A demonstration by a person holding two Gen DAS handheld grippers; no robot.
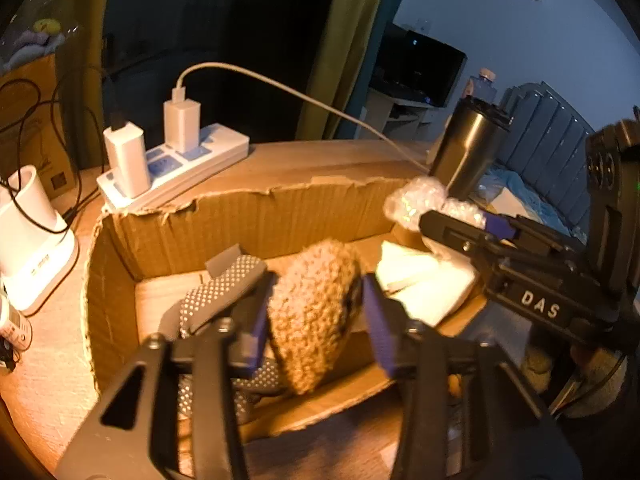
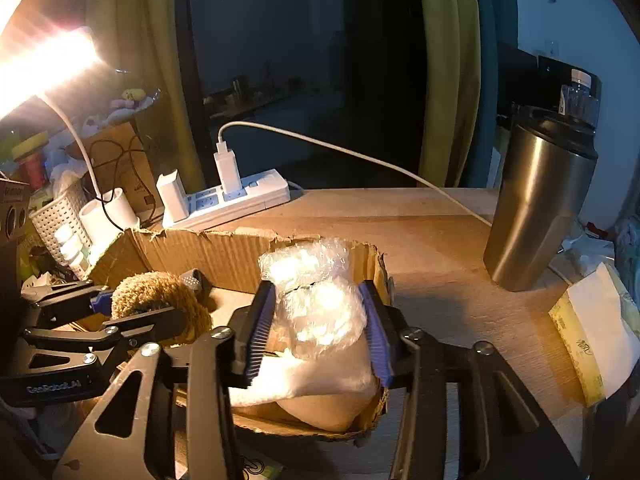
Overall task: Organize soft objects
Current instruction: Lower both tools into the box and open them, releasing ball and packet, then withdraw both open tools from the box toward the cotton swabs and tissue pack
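Observation:
A shallow torn cardboard box (image 1: 256,220) sits on the wooden desk. My left gripper (image 1: 316,320) is shut on a brown fuzzy soft object (image 1: 312,320) and holds it over the box; it also shows in the right wrist view (image 2: 156,292). A dark dotted fabric piece (image 1: 224,292) lies in the box to its left. My right gripper (image 2: 320,320) is shut on a wad of bubble wrap (image 2: 316,292) above the box's right end (image 2: 376,264); the wad also shows in the left wrist view (image 1: 416,200). White soft padding (image 2: 320,376) lies beneath it.
A white power strip (image 1: 176,172) with chargers and a white cable stands behind the box. A steel tumbler (image 2: 536,208) stands at the right. A white holder (image 1: 32,240) is at the left. A tissue pack (image 2: 596,336) lies at the right edge.

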